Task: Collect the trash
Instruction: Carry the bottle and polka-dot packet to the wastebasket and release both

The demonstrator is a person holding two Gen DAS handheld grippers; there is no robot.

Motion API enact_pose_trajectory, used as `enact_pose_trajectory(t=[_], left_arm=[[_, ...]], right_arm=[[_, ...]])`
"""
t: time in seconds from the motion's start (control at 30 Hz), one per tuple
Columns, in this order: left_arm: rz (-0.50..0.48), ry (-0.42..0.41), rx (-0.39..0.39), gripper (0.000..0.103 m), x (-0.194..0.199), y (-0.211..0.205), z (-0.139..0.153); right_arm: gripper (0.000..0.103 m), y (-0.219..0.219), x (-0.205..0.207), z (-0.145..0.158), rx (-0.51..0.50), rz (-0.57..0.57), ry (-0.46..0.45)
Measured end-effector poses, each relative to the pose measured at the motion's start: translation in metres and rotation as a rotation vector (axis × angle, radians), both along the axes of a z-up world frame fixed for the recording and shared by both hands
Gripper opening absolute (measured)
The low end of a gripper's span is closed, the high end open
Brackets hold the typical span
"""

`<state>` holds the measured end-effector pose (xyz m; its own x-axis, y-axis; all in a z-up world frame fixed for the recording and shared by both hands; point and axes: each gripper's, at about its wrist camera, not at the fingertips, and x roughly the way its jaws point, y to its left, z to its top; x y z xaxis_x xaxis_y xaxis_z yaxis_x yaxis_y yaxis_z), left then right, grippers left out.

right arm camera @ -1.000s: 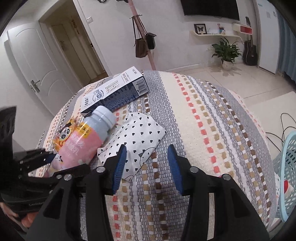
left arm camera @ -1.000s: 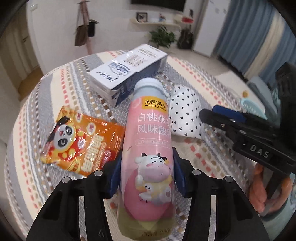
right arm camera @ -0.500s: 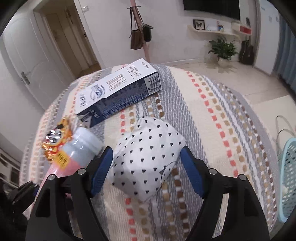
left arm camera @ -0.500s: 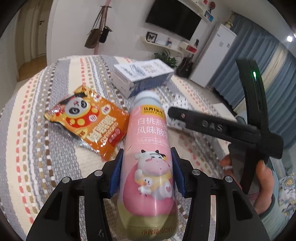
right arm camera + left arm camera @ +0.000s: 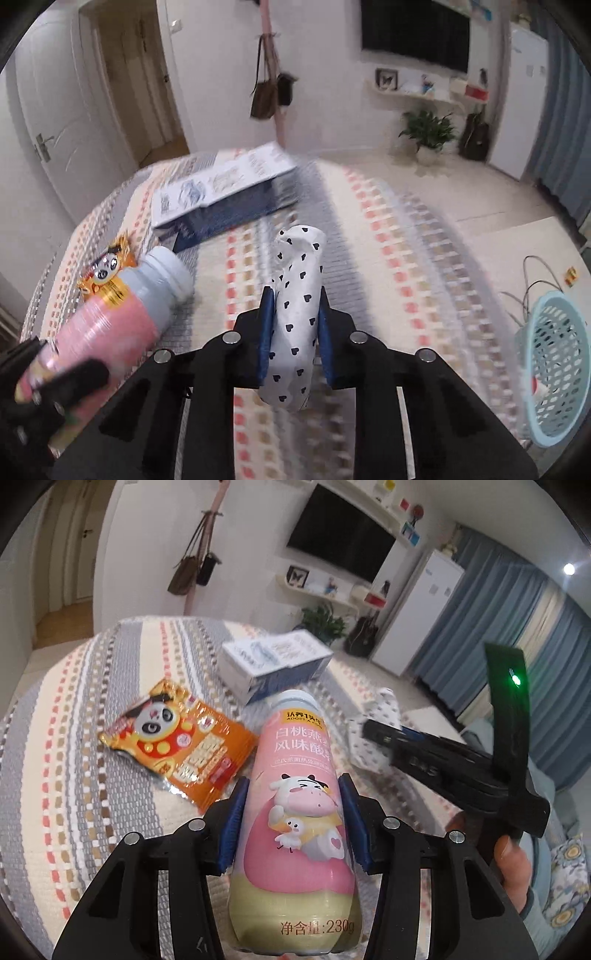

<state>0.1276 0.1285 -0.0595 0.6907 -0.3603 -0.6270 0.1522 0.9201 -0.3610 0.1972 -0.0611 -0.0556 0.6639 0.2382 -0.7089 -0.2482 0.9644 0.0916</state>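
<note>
My left gripper (image 5: pixel 291 823) is shut on a pink yogurt bottle (image 5: pixel 295 812) with a cartoon cow, held above the striped table (image 5: pixel 74 738). The bottle also shows in the right wrist view (image 5: pixel 110 314). My right gripper (image 5: pixel 293 328) is shut on a white heart-print paper bag (image 5: pixel 299 302), squeezed narrow and lifted off the table. An orange panda snack packet (image 5: pixel 181 738) and a blue-and-white carton (image 5: pixel 273 661) lie on the table beyond the bottle. The carton shows in the right wrist view (image 5: pixel 221 192) too.
A light blue mesh basket (image 5: pixel 554 369) stands on the floor at the right, below the table edge. The right gripper's body (image 5: pixel 461 757) is close to the right of the bottle. A coat stand with bags (image 5: pixel 269 92) is behind the table.
My right gripper closed on the heart-print bag and lifted it, crumpling it narrow. My left gripper rose and tilted with the bottle still in it.
</note>
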Motion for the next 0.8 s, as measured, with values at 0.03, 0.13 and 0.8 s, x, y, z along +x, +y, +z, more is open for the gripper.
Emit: enact_pose_trajectory(t=[0.03,0.13,0.8], left_arm=[[-0.001,-0.001,0.000,0.047,-0.001,-0.002,0.002],[0.000,-0.016,-0.003,0.047,-0.005,-0.006,0.006],[-0.238,-0.220,0.019,0.047,-0.004,-0.162,0.087]], right_arm=[[0.019,-0.007,-0.003,0.004,0.008,-0.007,-0.011],[0.019,-0.029,-0.010,0.018,0.023,-0.042,-0.047],[0.019,-0.184,-0.060,0.065,0.092,-0.255,-0.200]])
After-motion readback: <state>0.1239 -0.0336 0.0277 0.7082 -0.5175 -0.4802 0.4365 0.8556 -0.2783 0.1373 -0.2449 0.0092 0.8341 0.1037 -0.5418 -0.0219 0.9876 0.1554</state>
